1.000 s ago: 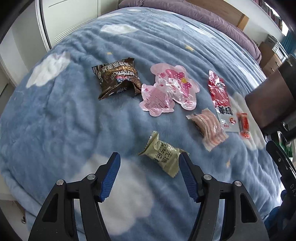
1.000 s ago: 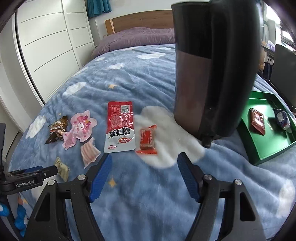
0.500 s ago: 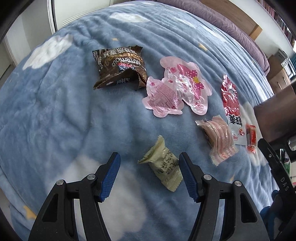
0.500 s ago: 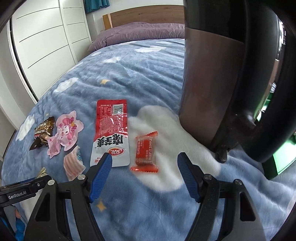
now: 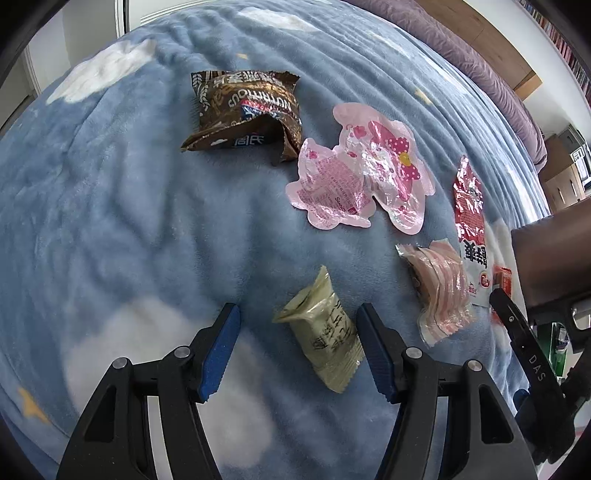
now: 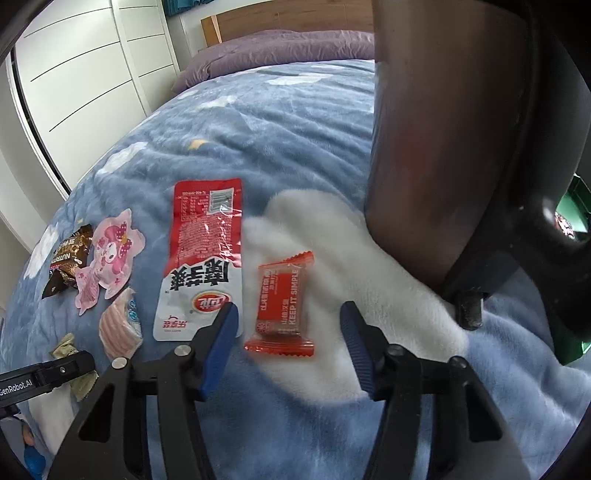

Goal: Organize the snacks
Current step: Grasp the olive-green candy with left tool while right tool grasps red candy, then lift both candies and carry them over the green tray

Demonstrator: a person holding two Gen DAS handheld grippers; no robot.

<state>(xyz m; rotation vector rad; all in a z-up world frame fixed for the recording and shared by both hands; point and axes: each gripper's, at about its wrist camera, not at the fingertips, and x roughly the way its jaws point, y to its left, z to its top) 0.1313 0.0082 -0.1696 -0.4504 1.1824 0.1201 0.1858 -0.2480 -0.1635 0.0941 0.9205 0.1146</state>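
**Snacks spread on the bed, both grippers low over small wrapped pieces**

Surroundings. Blue fleece blanket (image 5: 110, 206) with white cloud and yellow star print covers the bed. Purple pillow (image 6: 280, 48) and wooden headboard (image 6: 288, 16) at the far end; white wardrobe doors (image 6: 85, 74) along one side. A large dark brown container (image 6: 443, 129) with a black handle fills the upper right of the right wrist view, standing just beside the small red snack and hiding most of a green tray (image 6: 580, 206) behind it. Its side also cuts into the right edge of the left wrist view.

Snacks, all lying flat on the blanket:
- brown crumpled packet (image 5: 245, 110), farthest from the grippers;
- pink character-shaped pouch (image 5: 362, 173), just beside the brown one;
- long red and white packet (image 6: 205, 258), printed side up, barcode at the far end;
- pale pink striped packet (image 5: 441, 291), between the pouch and the long packet;
- small red wrapped snack (image 6: 282, 302), crimped ends, white lettering;
- beige-green wrapped sweet (image 5: 325, 332), dark print, twisted ends.

Left gripper (image 5: 297, 349): jaws apart, straddling the beige-green sweet; right pad near its edge, contact not clear, left pad well clear.

Right gripper (image 6: 288, 345): jaws closing, either side of the small red snack, pads not pressing it.
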